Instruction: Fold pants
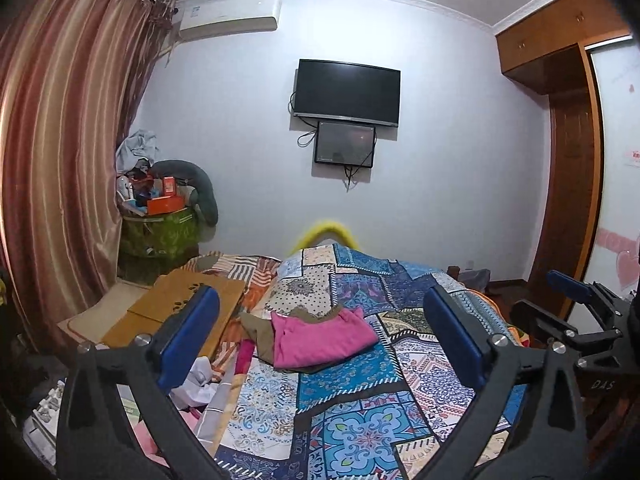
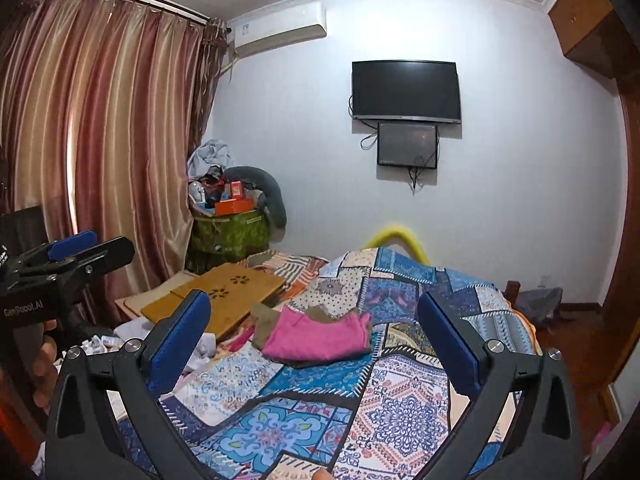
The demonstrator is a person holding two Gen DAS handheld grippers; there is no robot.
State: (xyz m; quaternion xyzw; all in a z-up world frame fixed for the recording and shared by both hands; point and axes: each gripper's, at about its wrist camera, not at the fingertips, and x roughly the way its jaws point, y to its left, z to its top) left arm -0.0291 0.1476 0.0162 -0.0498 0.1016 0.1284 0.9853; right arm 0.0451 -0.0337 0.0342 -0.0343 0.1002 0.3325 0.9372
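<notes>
Folded pink pants (image 1: pixel 320 340) lie on top of a brown garment (image 1: pixel 262 330) on the patchwork bedspread (image 1: pixel 360 432), towards the bed's far left. They also show in the right wrist view (image 2: pixel 316 338) on the brown garment (image 2: pixel 266 322). My left gripper (image 1: pixel 320 332) is open and empty, held above the bed short of the pile. My right gripper (image 2: pixel 314 336) is open and empty, also short of the pile. Each gripper shows at the edge of the other's view: the right one (image 1: pixel 576 300), the left one (image 2: pixel 80 248).
A wooden lap table (image 1: pixel 176 312) lies at the bed's left edge, also in the right wrist view (image 2: pixel 216 296). Loose cloth and paper (image 1: pixel 200 384) lie near it. A green bin (image 2: pixel 228 236) with clutter stands by the curtain (image 2: pixel 100 140). A wardrobe (image 1: pixel 568 160) is on the right.
</notes>
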